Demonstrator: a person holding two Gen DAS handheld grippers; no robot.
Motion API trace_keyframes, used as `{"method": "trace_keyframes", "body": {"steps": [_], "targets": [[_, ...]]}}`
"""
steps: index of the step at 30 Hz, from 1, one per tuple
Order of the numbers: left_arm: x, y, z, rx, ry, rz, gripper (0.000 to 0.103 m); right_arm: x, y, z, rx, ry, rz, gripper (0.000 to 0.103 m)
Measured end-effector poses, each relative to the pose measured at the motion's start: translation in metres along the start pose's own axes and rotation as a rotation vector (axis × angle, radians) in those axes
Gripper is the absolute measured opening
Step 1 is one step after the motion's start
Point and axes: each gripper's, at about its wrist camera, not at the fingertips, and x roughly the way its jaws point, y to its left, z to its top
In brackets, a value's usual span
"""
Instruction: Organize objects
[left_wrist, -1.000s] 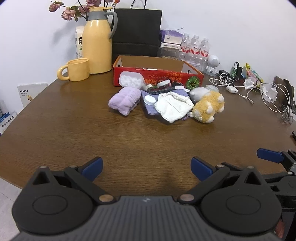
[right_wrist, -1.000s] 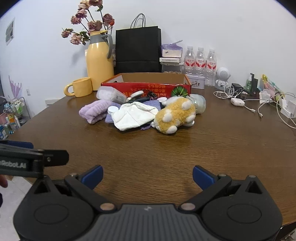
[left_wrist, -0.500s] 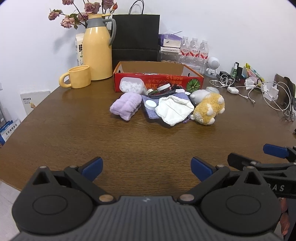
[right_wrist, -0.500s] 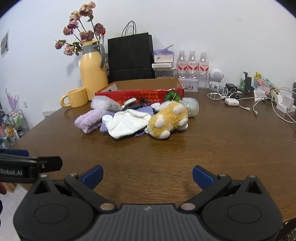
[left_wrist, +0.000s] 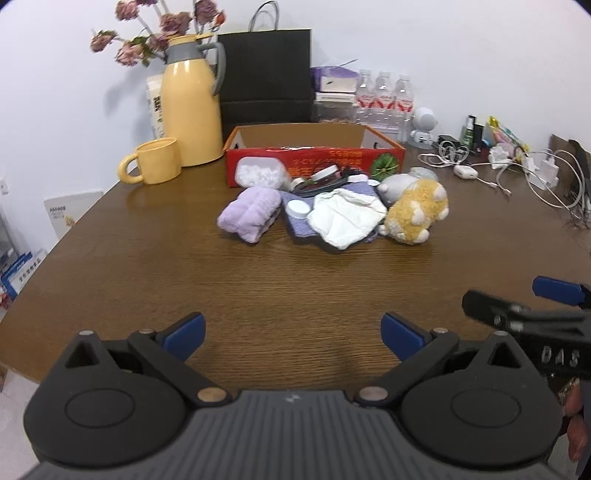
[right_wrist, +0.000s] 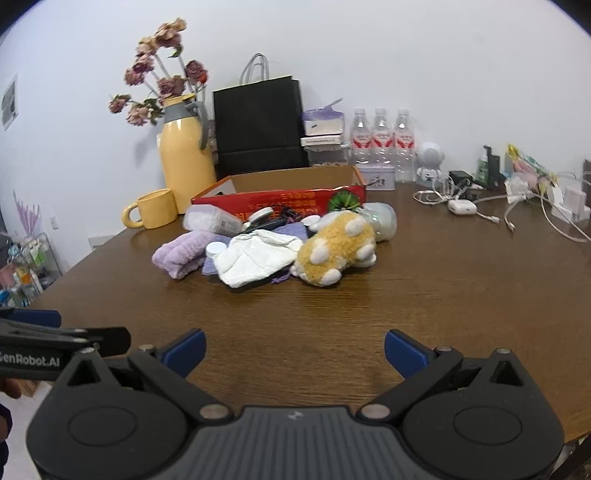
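A red box (left_wrist: 314, 162) sits far across the table (left_wrist: 258, 288), the pile of things touching its near side. The right tongs (right_wrist: 293, 349) face the toy dog (right_wrist: 338, 249). The left tongs (left_wrist: 291, 334) face the purple towel (left_wrist: 249, 214). Both are spread wide, holding nothing.

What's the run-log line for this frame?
left claw: open, empty | right claw: open, empty | pile: untouched on table, before red box | phase: approach
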Motion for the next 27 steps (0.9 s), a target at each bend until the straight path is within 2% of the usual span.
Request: {"method": "trace_keyframes", "body": {"steps": [3,8,12,16,21,27], "targets": [[0.001,0.003,-0.001,-0.002,0.006,-0.005,0.103,-0.001,-0.005,0.002,0.029,-0.019,-0.023,0.103],[-0.005,0.007,0.000,-0.001,-0.033,-0.008,0.103,0.002,-0.005,0.002,0.058,-0.011,0.005,0.103],[0.000,0.009,0.003,-0.016,-0.020,0.010,0.103,0.001,-0.002,0.002,0.045,-0.020,0.024,0.103],[-0.001,0.010,0.003,-0.030,-0.044,0.010,0.103,0.000,-0.010,0.001,0.069,-0.035,0.034,0.103],[0.019,0.018,0.010,-0.054,-0.012,0.035,0.103,0.010,-0.022,-0.001,0.098,-0.058,0.043,0.103],[0.038,0.021,0.015,-0.045,0.007,0.047,0.103,0.033,-0.019,0.000,0.048,-0.043,0.026,0.103]]}}
